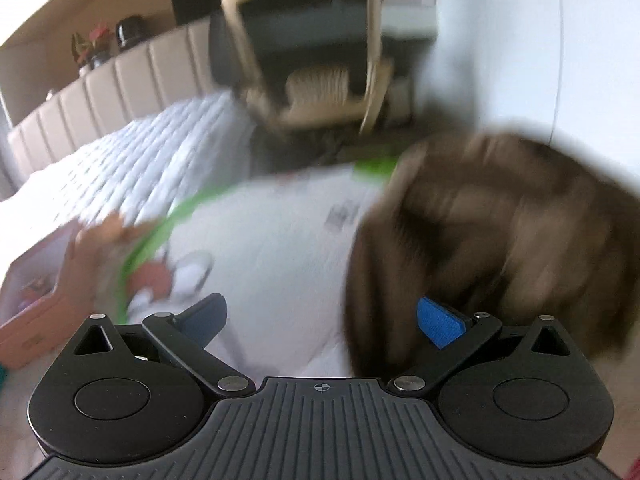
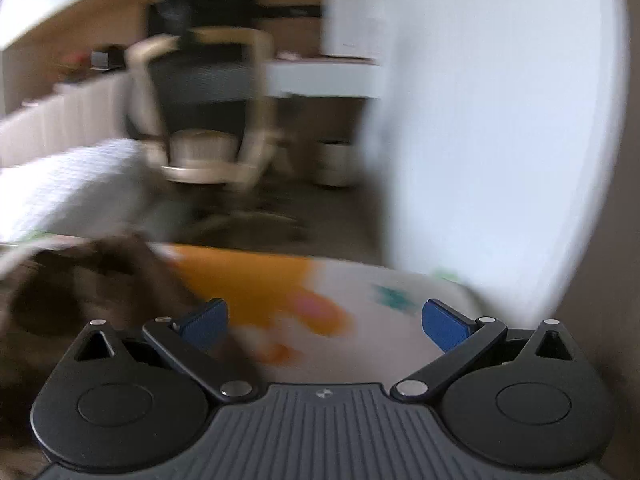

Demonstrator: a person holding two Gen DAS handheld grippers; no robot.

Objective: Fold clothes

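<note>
Both views are motion-blurred. A brown garment (image 1: 492, 240) lies bunched on the white printed surface (image 1: 276, 248) at the right of the left wrist view. My left gripper (image 1: 322, 322) is open and empty, its right blue pad just beside the garment's edge. In the right wrist view the same brown garment (image 2: 92, 292) lies at the left. My right gripper (image 2: 325, 322) is open and empty above the white surface with an orange print (image 2: 256, 288), its left finger next to the garment.
A beige office chair (image 1: 312, 52) stands behind the surface, also in the right wrist view (image 2: 204, 120). A white quilted bed (image 1: 132, 164) with a padded headboard lies left. A pink box (image 1: 36, 280) sits at the left edge. A white wall (image 2: 492, 120) is right.
</note>
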